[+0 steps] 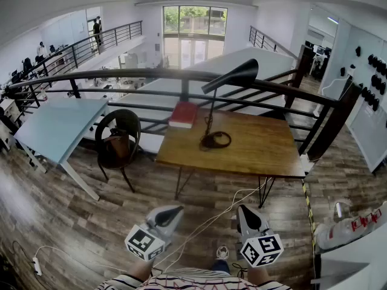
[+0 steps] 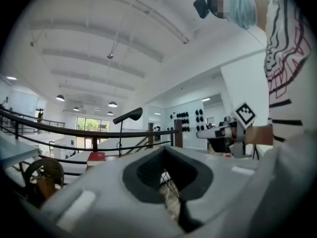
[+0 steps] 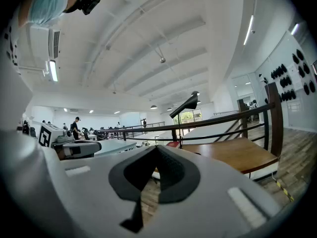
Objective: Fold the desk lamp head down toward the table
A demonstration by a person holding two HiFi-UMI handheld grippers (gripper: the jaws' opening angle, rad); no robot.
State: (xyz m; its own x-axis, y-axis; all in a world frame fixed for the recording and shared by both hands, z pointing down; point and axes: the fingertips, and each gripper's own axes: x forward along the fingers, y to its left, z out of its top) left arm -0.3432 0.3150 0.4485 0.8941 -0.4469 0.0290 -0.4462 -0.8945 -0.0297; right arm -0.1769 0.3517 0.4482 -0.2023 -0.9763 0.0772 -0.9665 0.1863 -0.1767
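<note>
Brown wood planks cover the floor (image 1: pixel 54 210), and on them stands a rectangular wooden table (image 1: pixel 266 156), set close against a black metal railing (image 1: pixel 121 74). The black desk lamp (image 1: pixel 234 76) is on that table, near its far edge. Its round base (image 1: pixel 216 140) sits on the wood, a thin stem rises from it, and the long cone-shaped head is raised, slanting up to the right above the top rail. A red book (image 1: pixel 183 114) lies flat on the tabletop just left of the lamp, apart from the base. A black round-backed chair (image 1: pixel 118 139) stands off the table's left corner, and a pale blue table (image 1: pixel 57 125) is beyond it.

The person stands well back from the wooden table and holds both tools low. The left gripper (image 1: pixel 172 214), grey with a marker cube at its rear, has its jaws pressed together with nothing between them; in its own view only floor and cable show through the hollow behind the pads. The right gripper (image 1: pixel 246 215) is closed on nothing in the same way. Both point toward the table and are well apart from the lamp. A white cable (image 1: pixel 208 221) trails over the planks between them, and a white power strip (image 1: pixel 37 264) lies at the lower left.
</note>
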